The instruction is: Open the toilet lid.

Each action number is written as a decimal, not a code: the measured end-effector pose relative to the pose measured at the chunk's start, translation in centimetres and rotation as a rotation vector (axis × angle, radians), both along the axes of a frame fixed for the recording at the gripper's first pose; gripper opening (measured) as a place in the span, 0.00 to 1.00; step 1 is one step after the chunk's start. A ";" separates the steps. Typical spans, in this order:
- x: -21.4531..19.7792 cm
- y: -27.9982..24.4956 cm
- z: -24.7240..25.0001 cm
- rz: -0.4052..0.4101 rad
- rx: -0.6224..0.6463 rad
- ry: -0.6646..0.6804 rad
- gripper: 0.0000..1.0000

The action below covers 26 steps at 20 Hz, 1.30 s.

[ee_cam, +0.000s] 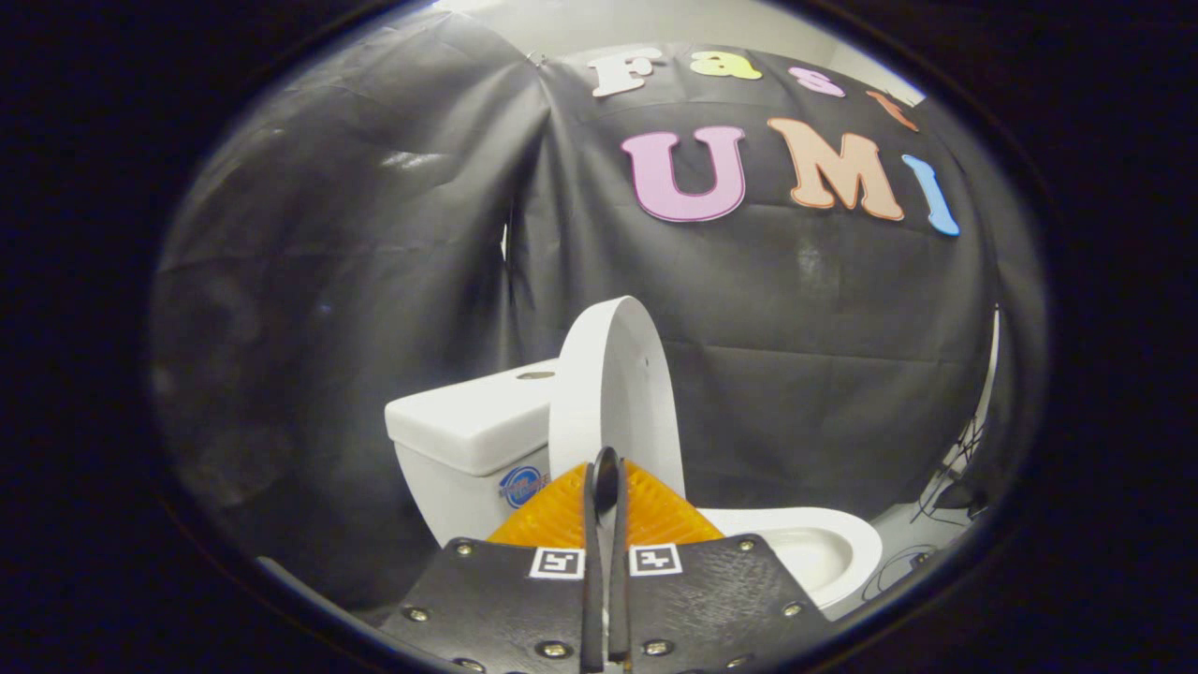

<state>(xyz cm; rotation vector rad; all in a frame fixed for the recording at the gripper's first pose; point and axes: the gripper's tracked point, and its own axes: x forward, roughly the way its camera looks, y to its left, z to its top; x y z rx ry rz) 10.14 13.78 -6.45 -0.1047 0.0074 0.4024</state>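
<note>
A white toilet stands just ahead of me against the black cloth wall. Its lid [613, 388] is raised nearly upright and leans back toward the tank [468, 426]. To the right of the lid, the seat and bowl [819, 548] lie uncovered. My gripper [606, 487] is shut, its two fingers pressed together, and I see nothing between them. The fingertips sit in front of the lid's lower part; whether they touch it I cannot tell.
Black cloth walls close in behind and to the left of the toilet. Dark cables [945, 487] lie on the pale floor [913, 538] beyond the bowl on the right. A round flush button [535, 375] sits on top of the tank.
</note>
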 end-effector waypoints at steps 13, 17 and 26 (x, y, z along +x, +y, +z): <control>-0.6 0.9 -0.5 0.044 0.031 0.052 0.12; -1.3 1.7 -0.5 0.090 0.070 0.096 0.18; -2.2 1.2 0.4 0.135 0.066 0.079 0.18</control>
